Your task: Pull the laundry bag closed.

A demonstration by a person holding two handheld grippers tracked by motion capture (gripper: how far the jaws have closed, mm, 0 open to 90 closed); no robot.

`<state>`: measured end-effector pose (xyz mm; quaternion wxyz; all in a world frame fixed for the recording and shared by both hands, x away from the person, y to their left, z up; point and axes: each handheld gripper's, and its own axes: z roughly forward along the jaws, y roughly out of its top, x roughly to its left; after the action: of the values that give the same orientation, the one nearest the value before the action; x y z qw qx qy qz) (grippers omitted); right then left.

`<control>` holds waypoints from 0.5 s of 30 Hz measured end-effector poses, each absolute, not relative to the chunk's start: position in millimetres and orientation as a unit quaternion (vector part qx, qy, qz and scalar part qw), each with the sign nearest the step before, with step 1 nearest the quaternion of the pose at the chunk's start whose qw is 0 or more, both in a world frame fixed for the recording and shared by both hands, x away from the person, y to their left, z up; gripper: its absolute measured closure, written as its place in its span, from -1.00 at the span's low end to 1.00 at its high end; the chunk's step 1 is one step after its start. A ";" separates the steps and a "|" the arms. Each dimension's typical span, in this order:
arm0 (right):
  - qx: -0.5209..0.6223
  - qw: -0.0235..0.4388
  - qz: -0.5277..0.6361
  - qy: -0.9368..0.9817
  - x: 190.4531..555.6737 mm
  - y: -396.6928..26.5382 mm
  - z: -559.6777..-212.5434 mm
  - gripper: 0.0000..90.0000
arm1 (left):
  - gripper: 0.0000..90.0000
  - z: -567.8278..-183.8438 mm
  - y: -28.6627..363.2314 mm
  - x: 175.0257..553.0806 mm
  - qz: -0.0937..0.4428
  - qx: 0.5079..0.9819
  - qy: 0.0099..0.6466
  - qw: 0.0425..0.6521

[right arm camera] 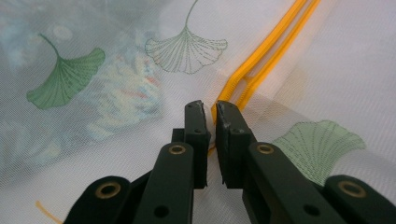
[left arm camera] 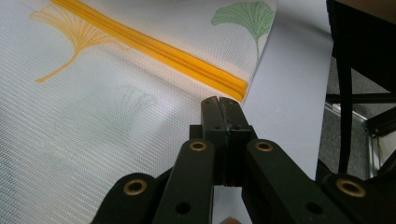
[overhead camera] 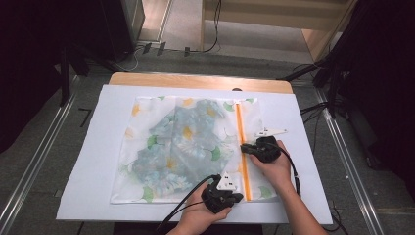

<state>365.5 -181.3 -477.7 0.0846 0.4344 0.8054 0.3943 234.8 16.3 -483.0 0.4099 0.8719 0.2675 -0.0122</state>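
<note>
One zipper half-open, right gripper view.

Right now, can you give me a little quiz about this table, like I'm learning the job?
1. True or false: the zipper on the mesh bag is blue.
2. Which one has its jaws where the zipper splits in two: the left hand-held gripper or the right hand-held gripper?
3. What lies inside the mesh bag?

Key:
1. False, it is orange.
2. The right hand-held gripper.
3. A flowery cloth, seen through the mesh.
</note>
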 end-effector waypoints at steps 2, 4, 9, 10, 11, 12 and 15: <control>0.445 0.077 0.410 0.792 366.4 -185.4 -477.3 1.00 | 1.00 -483.0 16.3 234.7 -0.013 0.872 0.267 0.410; 0.456 0.064 0.422 0.781 367.7 -189.0 -476.1 1.00 | 1.00 -482.9 16.6 235.2 -0.013 0.873 0.267 0.409; 0.453 0.076 0.415 0.785 367.4 -185.1 -475.8 1.00 | 1.00 -482.8 16.1 234.5 -0.011 0.873 0.267 0.408; 0.457 0.075 0.417 0.782 367.8 -185.4 -474.8 1.00 | 1.00 -482.7 16.0 234.4 -0.010 0.873 0.267 0.407; 0.457 0.075 0.420 0.781 368.7 -185.5 -474.0 1.00 | 1.00 -483.0 16.3 235.2 -0.013 0.872 0.269 0.408; 0.458 0.080 0.418 0.780 369.4 -185.5 -473.0 1.00 | 1.00 -483.0 16.9 236.3 -0.019 0.872 0.271 0.407; 0.457 0.084 0.415 0.782 373.7 -185.8 -471.3 1.00 | 1.00 -483.2 17.3 237.2 -0.023 0.871 0.274 0.407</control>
<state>373.7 -185.8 -471.3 0.0842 0.4573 0.7821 0.4148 237.2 17.3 -483.2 0.4074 0.8710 0.2735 -0.0233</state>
